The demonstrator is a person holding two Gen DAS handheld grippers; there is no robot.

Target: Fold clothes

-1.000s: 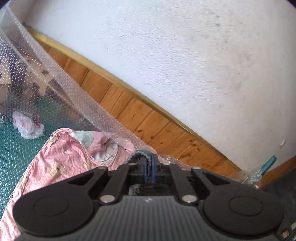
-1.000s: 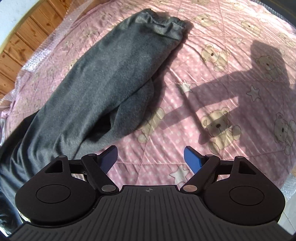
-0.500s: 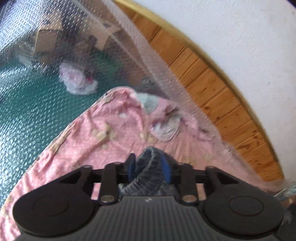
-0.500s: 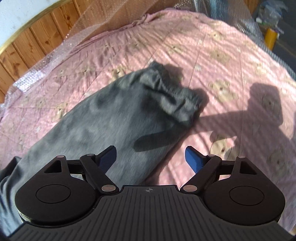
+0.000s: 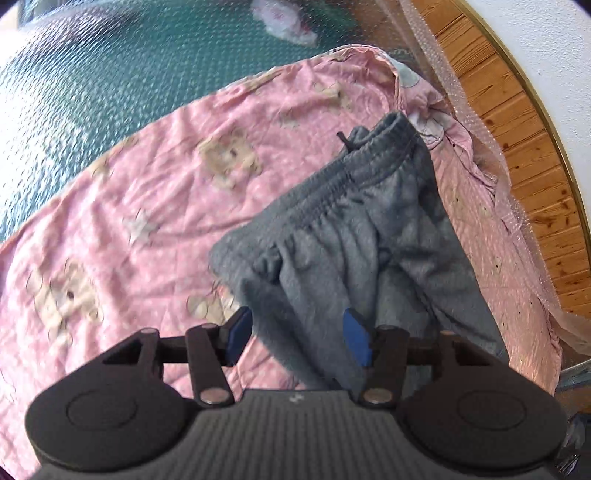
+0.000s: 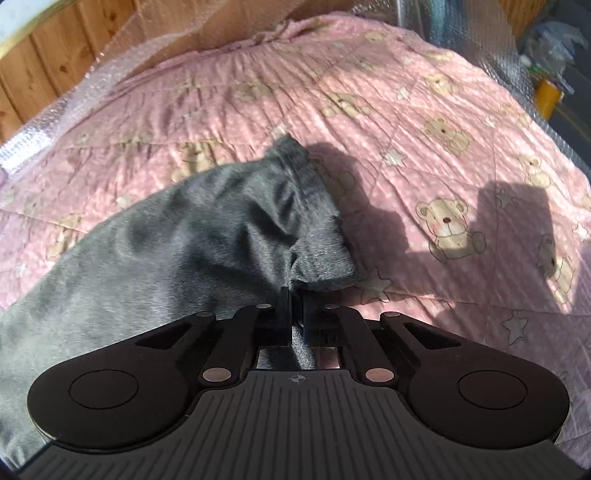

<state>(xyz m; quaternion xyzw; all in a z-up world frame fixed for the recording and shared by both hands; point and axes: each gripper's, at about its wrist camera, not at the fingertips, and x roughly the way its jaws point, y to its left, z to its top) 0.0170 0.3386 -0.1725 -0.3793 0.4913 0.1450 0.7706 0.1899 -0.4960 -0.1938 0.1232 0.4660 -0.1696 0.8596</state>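
Note:
Grey sweatpants lie on a pink bear-print quilt. In the left wrist view their elastic waistband with a dark drawstring points away from me. My left gripper hangs over the waist end, its jaws opening, blue pads apart; cloth lies between and below them, not pressed. In the right wrist view the leg end of the sweatpants is bunched up with the cuff lifted, and my right gripper is shut on that grey cloth.
Bubble wrap and a wooden panelled wall run along the quilt's far side. A teal textured surface with a crumpled white bag lies beyond the quilt. A yellow object sits off the quilt's right edge.
My left gripper dropped toward the quilt and let go of the waistband, which now lies flat. My right gripper slid to the leg cuff and closed on it.

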